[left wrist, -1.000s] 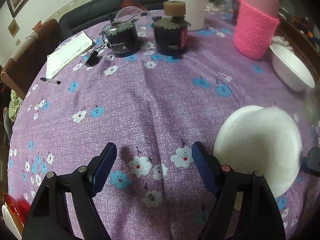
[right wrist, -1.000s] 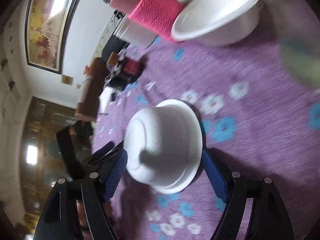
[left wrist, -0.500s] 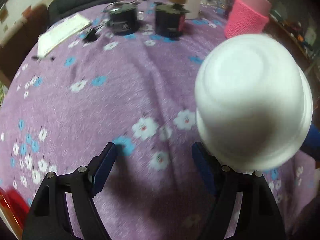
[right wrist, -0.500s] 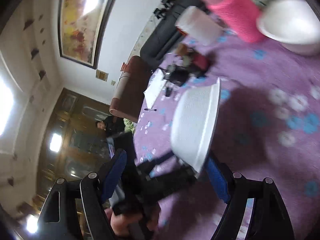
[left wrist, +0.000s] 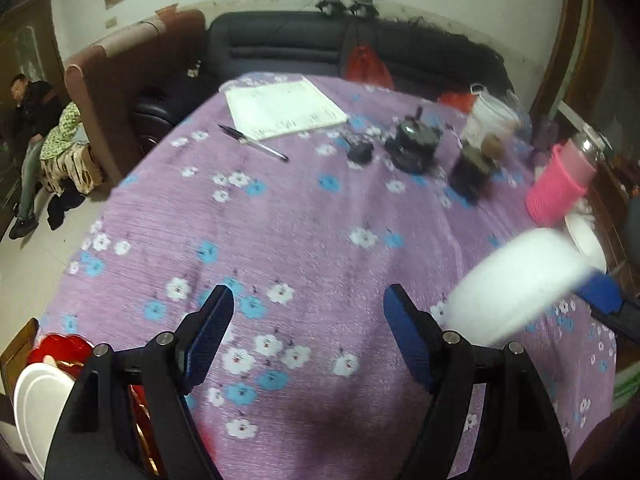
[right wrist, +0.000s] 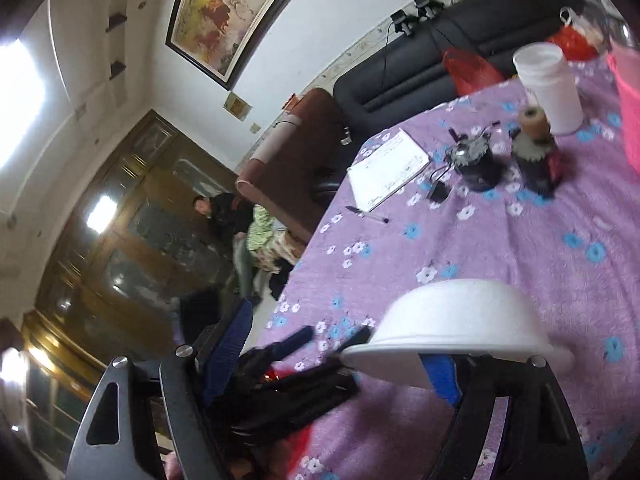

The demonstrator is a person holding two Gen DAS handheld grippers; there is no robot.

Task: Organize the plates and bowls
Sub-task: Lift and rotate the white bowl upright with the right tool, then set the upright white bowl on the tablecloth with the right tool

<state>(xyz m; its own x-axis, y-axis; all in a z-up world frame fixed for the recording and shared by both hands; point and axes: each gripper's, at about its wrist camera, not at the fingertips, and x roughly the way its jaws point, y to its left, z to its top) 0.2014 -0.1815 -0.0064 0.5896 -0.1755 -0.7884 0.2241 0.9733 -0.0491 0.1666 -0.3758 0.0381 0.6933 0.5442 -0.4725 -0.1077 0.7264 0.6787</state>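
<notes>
A white foam bowl (right wrist: 460, 332) sits upside down on the right finger of my right gripper (right wrist: 340, 348), whose jaws are wide apart; the bowl is lifted off the purple flowered tablecloth (right wrist: 520, 248). In the left wrist view the same bowl (left wrist: 516, 284) is blurred at the right, held up on a blue finger (left wrist: 600, 292). My left gripper (left wrist: 308, 336) is open and empty above the cloth. A second white bowl (left wrist: 586, 240) stands at the right edge. White plates (left wrist: 36, 412) and red dishes (left wrist: 60, 350) sit at the lower left.
Further back stand a pink knitted cup (left wrist: 558, 188), a white tub (right wrist: 548, 84), two dark motors (right wrist: 476, 160), a notepad (left wrist: 280, 108) and a pen (left wrist: 252, 142). A sofa and chair stand beyond the table; a person sits at the far left.
The right gripper has lifted the upturned bowl and carried it right and away from the left gripper. The left gripper has tilted up and swung left, showing the room and the dishes at the lower left.
</notes>
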